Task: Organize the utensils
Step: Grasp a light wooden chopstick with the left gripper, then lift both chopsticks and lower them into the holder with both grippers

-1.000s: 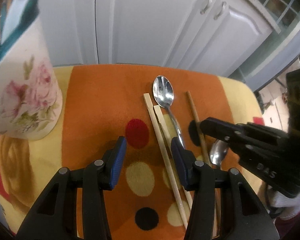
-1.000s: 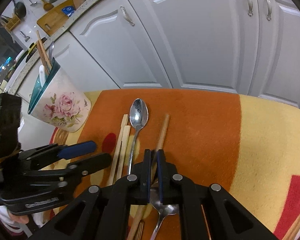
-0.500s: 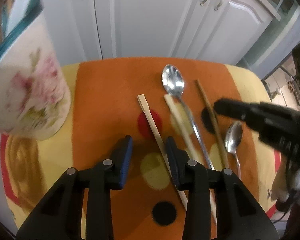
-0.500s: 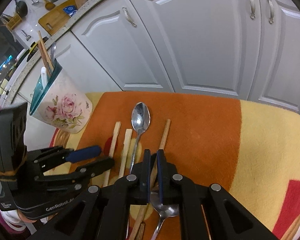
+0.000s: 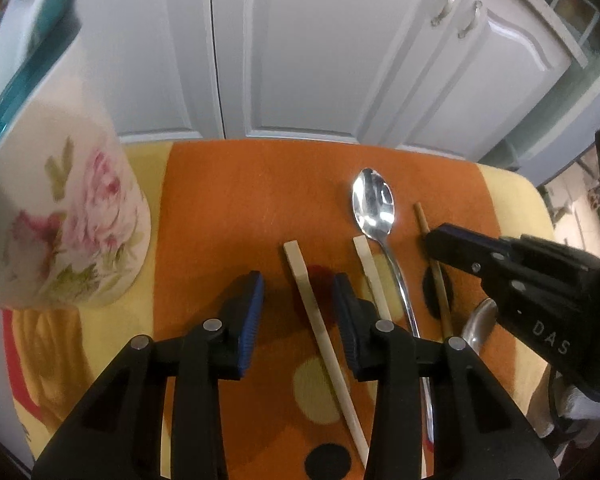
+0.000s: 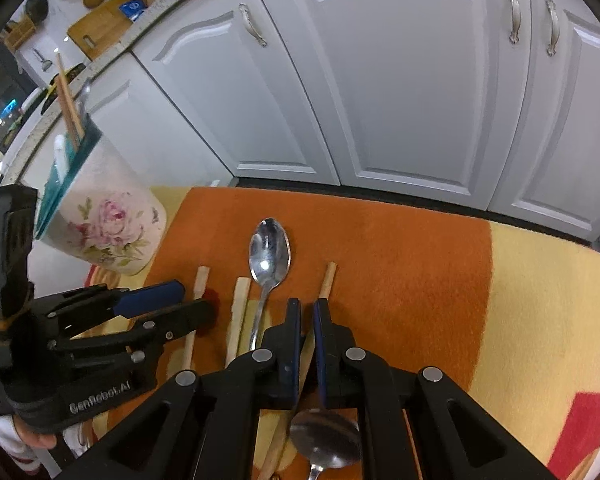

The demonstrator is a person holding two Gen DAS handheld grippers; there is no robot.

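Two grippers hung over the orange cloth (image 5: 228, 200). The left gripper (image 5: 298, 312) stood partly open, straddling a pale chopstick (image 5: 320, 320) without pressing it; a second pale stick (image 5: 370, 268) and a spoon (image 5: 374, 204) lay just right of its right finger. The right gripper (image 6: 307, 336) was nearly closed around a brown chopstick (image 6: 327, 280); contact could not be told. A floral holder (image 6: 104, 232) stood far left of it.

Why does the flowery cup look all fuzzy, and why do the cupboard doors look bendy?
In the left wrist view the floral utensil holder sits close at the frame's edge and is smeared with blur; in the right wrist view it looks sharper. Both fisheye views bow the straight cabinet doors into curves. The big spoon shows bright glare in its bowl.
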